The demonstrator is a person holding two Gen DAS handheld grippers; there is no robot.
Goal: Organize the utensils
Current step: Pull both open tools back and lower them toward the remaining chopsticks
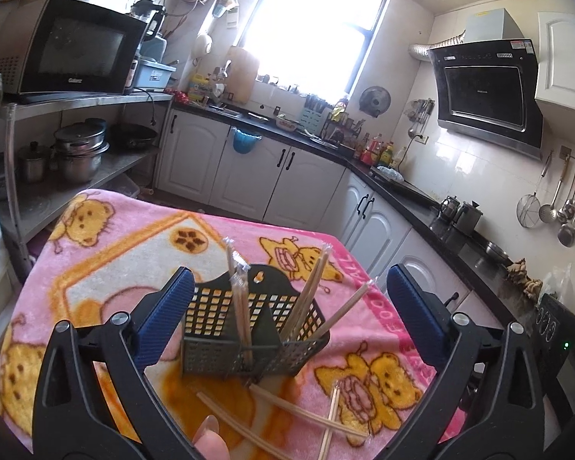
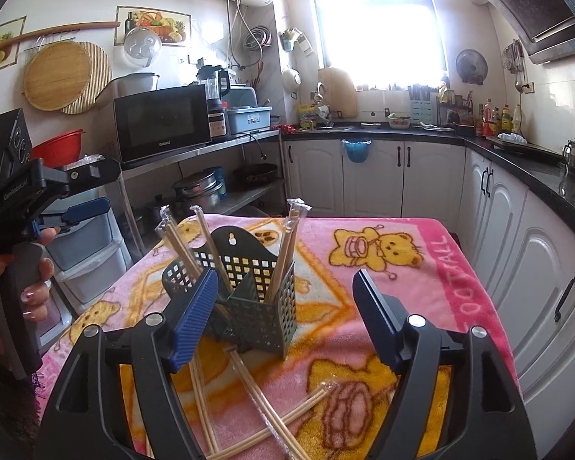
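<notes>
A dark green perforated utensil caddy (image 1: 218,318) (image 2: 264,318) stands on a table under a pink bear-print blanket (image 1: 134,253) (image 2: 383,268). Several plastic-wrapped chopstick pairs (image 1: 239,306) (image 2: 283,260) stand or lean in its compartments. More wrapped chopsticks (image 1: 299,410) (image 2: 287,416) lie crossed on the blanket in front of it. My left gripper (image 1: 290,280) is open, with the caddy seen between its blue pads and nothing gripped. My right gripper (image 2: 285,280) is also open just short of the caddy, holding nothing. A hand (image 2: 30,287) holding the left gripper's handle shows at the left of the right wrist view.
White cabinets (image 2: 517,253) under a black counter run along the right and back, close to the table's right edge. A metal shelf (image 1: 96,176) at the left carries a microwave (image 1: 76,50) and pots. Plastic drawers (image 2: 88,253) stand beside the table.
</notes>
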